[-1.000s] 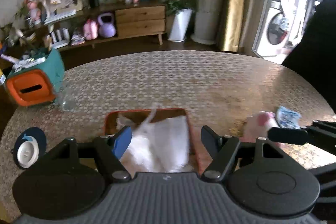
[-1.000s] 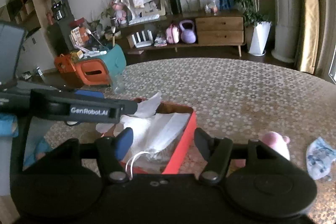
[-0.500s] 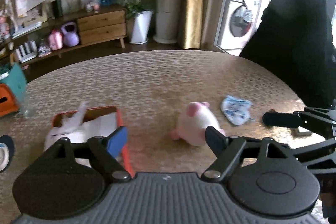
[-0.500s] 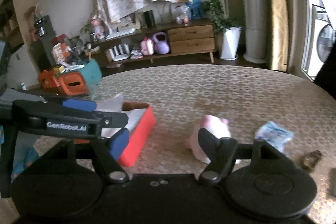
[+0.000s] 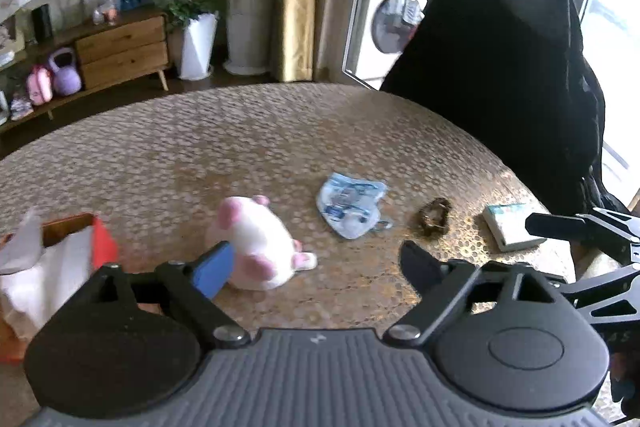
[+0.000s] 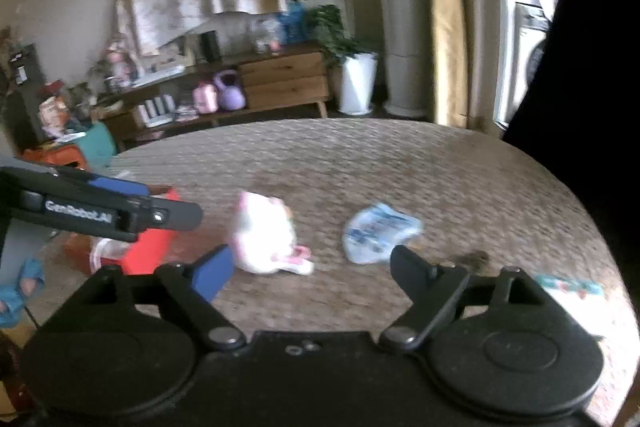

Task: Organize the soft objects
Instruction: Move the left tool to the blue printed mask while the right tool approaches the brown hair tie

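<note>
Our left claw (image 5: 316, 263) has just been opening and now stands wide with nothing between its jaws; our right claw (image 6: 310, 273) has done the same and is likewise empty. A second ago both claws looked down into the red box (image 5: 102, 239) with the white cloth (image 5: 36, 279) in it; now that box sits off to the left of both claws, at the edge of each view, the cloth left inside. So we judge that piece as stowed, and both claws have swung over to the loose things on the counter (image 5: 240, 147). The pink-and-white plush (image 5: 256, 243) lies just ahead of the left claw, beside its blue left finger (image 5: 212, 269), though we cannot tell if they touch. Further right, ahead and between the fingers, lies the blue-printed mask (image 5: 350, 205), then a small dark scrunchie-like ring (image 5: 434, 217) and a pale packet (image 5: 508, 227) near the right claw's tip. The plush looks the likely next pick.
</note>
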A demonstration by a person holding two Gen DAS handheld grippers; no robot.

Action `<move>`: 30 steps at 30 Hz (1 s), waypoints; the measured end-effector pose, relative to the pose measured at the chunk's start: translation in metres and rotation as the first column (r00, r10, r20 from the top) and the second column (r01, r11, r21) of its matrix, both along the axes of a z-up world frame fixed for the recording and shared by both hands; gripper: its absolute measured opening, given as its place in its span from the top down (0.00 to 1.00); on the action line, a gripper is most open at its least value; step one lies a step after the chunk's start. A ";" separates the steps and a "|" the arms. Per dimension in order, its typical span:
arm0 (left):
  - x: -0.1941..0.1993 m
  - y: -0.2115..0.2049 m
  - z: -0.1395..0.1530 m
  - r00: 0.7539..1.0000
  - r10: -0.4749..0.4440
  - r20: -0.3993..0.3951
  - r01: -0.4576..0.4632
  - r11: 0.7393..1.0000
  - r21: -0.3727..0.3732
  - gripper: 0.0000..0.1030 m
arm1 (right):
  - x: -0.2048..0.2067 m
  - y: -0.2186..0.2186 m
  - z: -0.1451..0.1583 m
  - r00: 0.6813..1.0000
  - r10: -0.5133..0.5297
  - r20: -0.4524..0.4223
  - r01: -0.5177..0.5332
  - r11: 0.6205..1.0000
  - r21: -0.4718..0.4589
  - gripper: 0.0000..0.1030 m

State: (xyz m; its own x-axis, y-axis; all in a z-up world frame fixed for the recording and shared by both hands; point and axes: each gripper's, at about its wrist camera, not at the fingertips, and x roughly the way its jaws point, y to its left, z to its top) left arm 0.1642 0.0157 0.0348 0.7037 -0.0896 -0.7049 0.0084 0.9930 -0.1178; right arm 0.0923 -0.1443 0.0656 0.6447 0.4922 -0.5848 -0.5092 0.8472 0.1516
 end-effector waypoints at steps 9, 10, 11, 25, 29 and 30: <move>0.047 -0.038 -0.024 0.998 -0.045 0.044 0.049 0.995 -0.091 0.02 | 0.029 -0.052 -0.031 0.995 -0.101 -0.002 0.101 0.994 -0.032 0.08; 0.051 -0.043 -0.027 0.996 -0.056 0.076 0.063 0.994 -0.085 0.02 | 0.032 -0.056 -0.034 0.995 -0.105 -0.001 0.105 0.994 -0.038 0.08; 0.054 -0.046 -0.029 0.994 -0.063 0.094 0.071 0.994 -0.080 0.02 | 0.036 -0.059 -0.037 0.994 -0.109 -0.001 0.109 0.993 -0.047 0.08; 0.124 -0.081 -0.084 0.995 -0.098 0.035 0.101 0.992 -0.077 0.02 | 0.095 -0.069 -0.096 0.991 -0.122 -0.055 0.114 0.986 -0.123 0.09; 0.145 -0.082 -0.101 0.998 -0.064 0.004 0.065 0.997 -0.041 0.02 | 0.111 -0.065 -0.112 0.989 -0.121 -0.083 0.110 0.986 -0.128 0.11; 0.150 -0.081 -0.105 0.999 -0.047 -0.006 0.047 0.998 -0.041 0.02 | 0.115 -0.064 -0.116 0.989 -0.123 -0.086 0.110 0.985 -0.133 0.11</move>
